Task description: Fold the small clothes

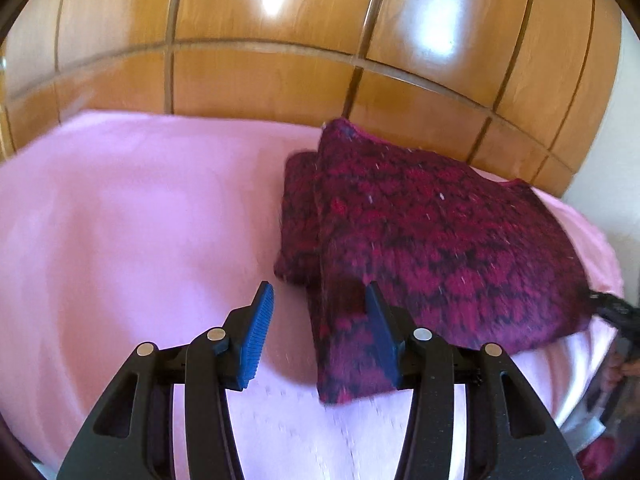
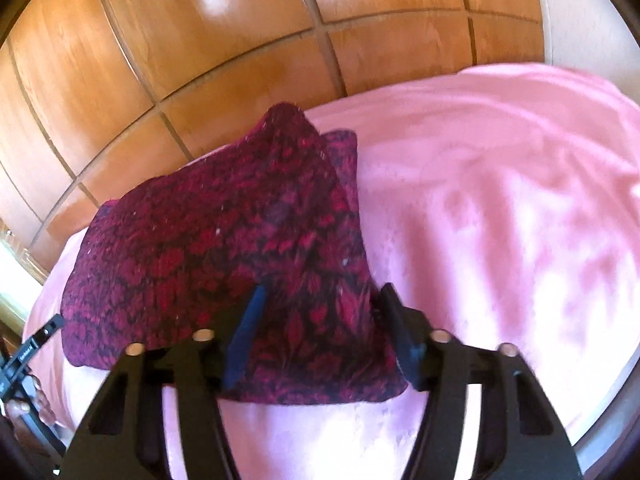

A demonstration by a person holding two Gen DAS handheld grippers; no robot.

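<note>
**On the pink bed, a knit waits between two grippers**

Across the pink bed (image 1: 120, 220), the folded maroon knit (image 1: 420, 240) is seen lying lengthwise toward the wooden panelling (image 1: 260, 80). Its near corner is straddled by the right gripper (image 2: 318, 300), jaws parted, nothing clamped; the left gripper (image 1: 320, 300), also released, is held at its left edge.

Black left gripper (image 1: 320, 308), blue ribbed fingers (image 1: 256, 336), silver rivets

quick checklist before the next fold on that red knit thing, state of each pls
1. Red knit garment lies on the pink sheet: ok.
2. Already partly folded, layers overlap: ok.
3. Left gripper open, nothing pinched: ok.
4. Right gripper straddles the near corner; pads gripping it: cannot tell.
5. Bare sheet beside the garment for laying the fold: ok.
6. Picture sharp enough to judge edges: not ok, blurred.
</note>
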